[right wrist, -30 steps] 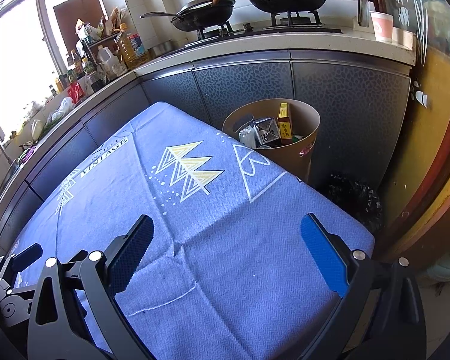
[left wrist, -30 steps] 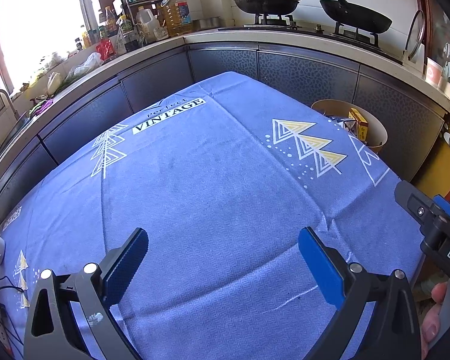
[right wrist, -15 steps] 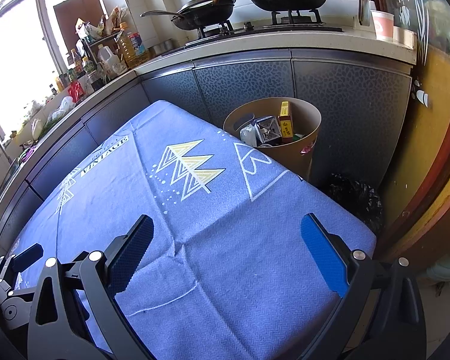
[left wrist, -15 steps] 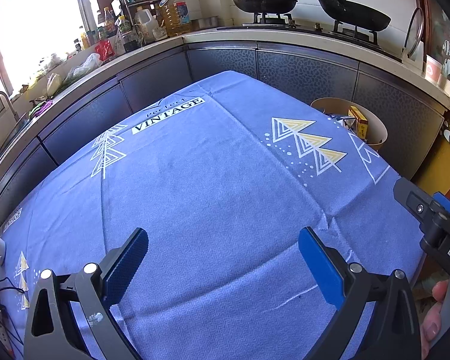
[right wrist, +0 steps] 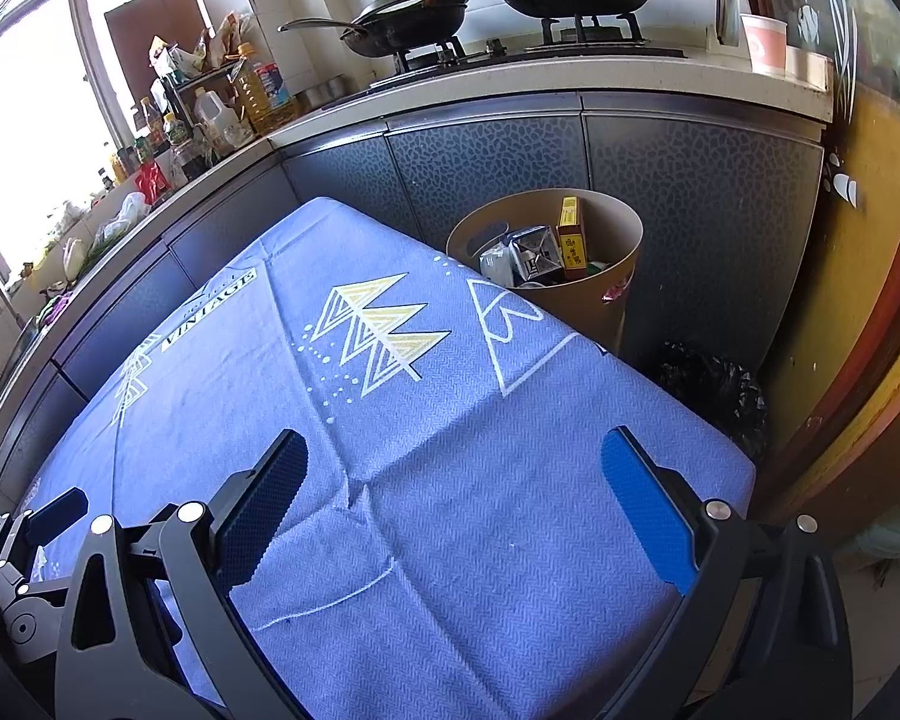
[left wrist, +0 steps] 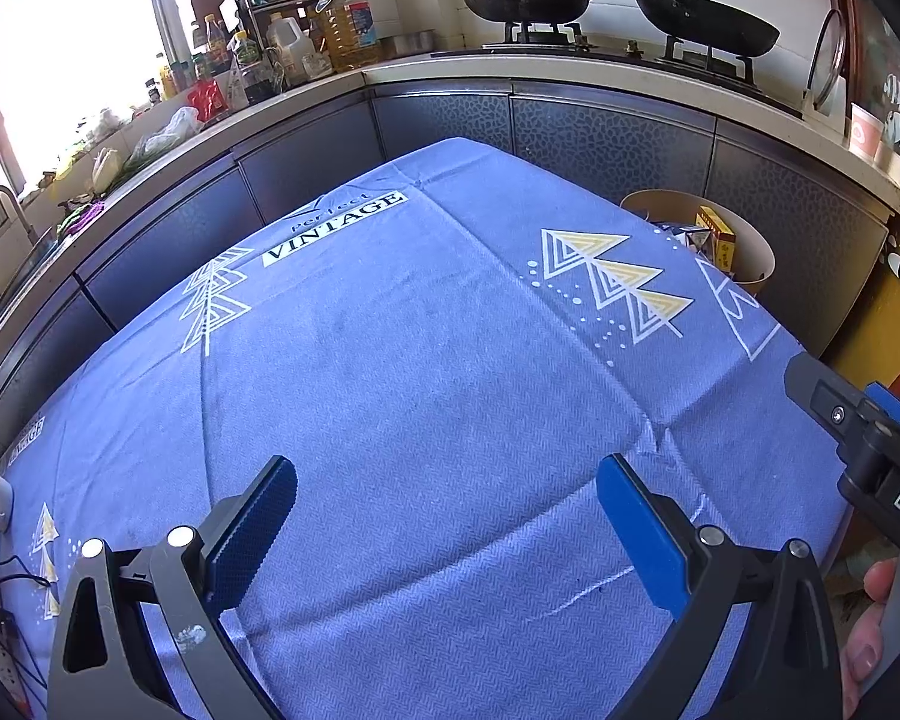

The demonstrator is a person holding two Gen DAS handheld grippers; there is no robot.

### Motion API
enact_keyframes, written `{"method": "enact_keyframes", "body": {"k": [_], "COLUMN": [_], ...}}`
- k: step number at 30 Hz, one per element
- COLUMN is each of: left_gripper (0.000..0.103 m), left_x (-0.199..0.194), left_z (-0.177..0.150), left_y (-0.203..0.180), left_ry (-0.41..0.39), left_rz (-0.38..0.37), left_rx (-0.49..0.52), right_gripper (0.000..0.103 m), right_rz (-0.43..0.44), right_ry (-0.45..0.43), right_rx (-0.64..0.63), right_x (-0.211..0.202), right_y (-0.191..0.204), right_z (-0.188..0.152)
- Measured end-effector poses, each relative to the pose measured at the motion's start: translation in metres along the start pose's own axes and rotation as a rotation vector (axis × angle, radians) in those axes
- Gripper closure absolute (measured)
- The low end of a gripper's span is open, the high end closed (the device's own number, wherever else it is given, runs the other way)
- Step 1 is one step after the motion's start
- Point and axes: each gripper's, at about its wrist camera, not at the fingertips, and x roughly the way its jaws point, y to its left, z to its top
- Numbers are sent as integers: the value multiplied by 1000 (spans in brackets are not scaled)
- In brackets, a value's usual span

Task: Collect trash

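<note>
Both grippers, left [left wrist: 447,525] and right [right wrist: 453,501], hover with fingers spread and empty above the cloth-covered surface [left wrist: 426,372]; the full bin [right wrist: 621,264] risks spilling if bumped.

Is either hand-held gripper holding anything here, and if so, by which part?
Nothing is held. The left hand-held gripper and right hand-held gripper are both open over the blue tablecloth, with only cloth between their fingers.
</note>
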Motion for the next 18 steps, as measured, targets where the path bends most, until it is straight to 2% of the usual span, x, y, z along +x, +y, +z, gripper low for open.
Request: {"method": "enact_keyframes", "body": {"k": [18], "left_gripper": [3], "left_x": [2], "left_z": [-2], "left_y": [0], "left_ry": [4], "left_rz": [-1], "left_rx": [3], "right_gripper": [6], "right_rz": [4], "right_ry": [-1], "right_rx": [-4], "right_x": [-1], "right_y": [2], "right_z": [-4]}}
